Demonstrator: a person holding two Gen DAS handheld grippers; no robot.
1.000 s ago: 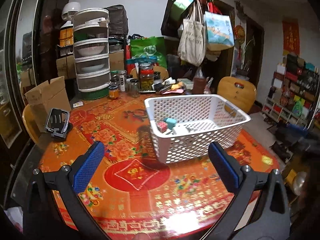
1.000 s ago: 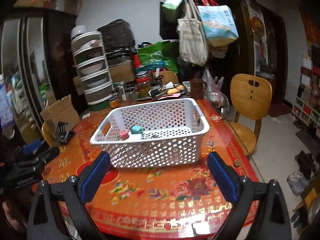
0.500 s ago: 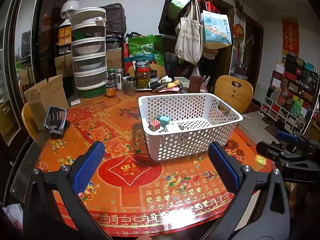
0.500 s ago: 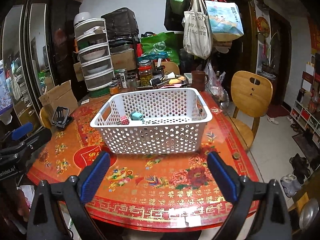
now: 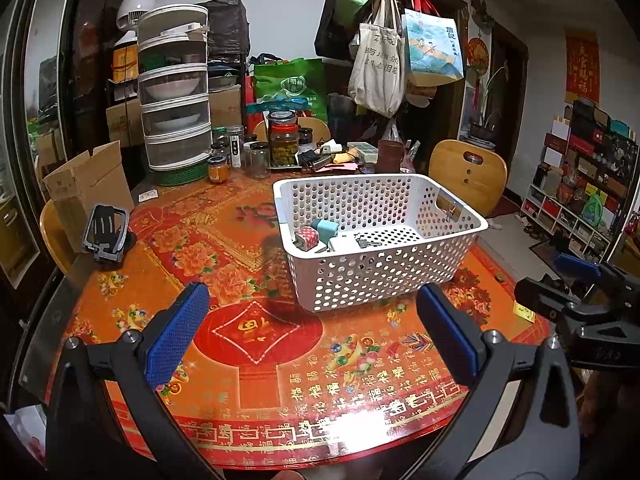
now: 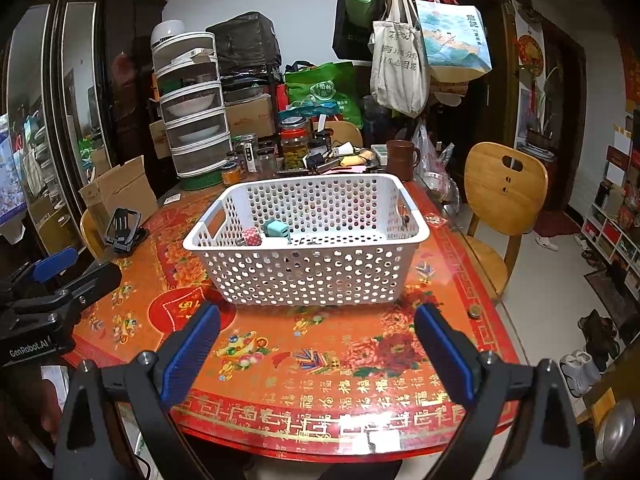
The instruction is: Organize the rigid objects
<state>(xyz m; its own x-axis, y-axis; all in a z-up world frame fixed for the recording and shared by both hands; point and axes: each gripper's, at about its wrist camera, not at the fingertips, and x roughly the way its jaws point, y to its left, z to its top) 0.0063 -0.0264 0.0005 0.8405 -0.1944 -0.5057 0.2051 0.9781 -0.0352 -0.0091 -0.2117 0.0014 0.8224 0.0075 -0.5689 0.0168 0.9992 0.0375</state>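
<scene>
I hold left gripper (image 5: 312, 332) & right gripper (image 6: 316, 344) spread wide, empty, above the red floral tablecloth (image 6: 360, 376), w/ the white perforated plastic basket (image 6: 316, 276) mid-table already holding small blocks (image 6: 272, 234); next, prob. reach for the black phone stand (image 5: 106, 232).

Both wrist views face the basket (image 5: 380, 236) across the table's (image 6: 320, 380) near edge.

A basket (image 6: 308, 240) is set at the middle of a round table (image 6: 360, 380), with small blocks (image 6: 264, 234) inside at its left. A phone stand (image 6: 124, 228) lies to the left, jars (image 6: 294, 146) behind, a chair (image 6: 504, 188) at the right.
</scene>
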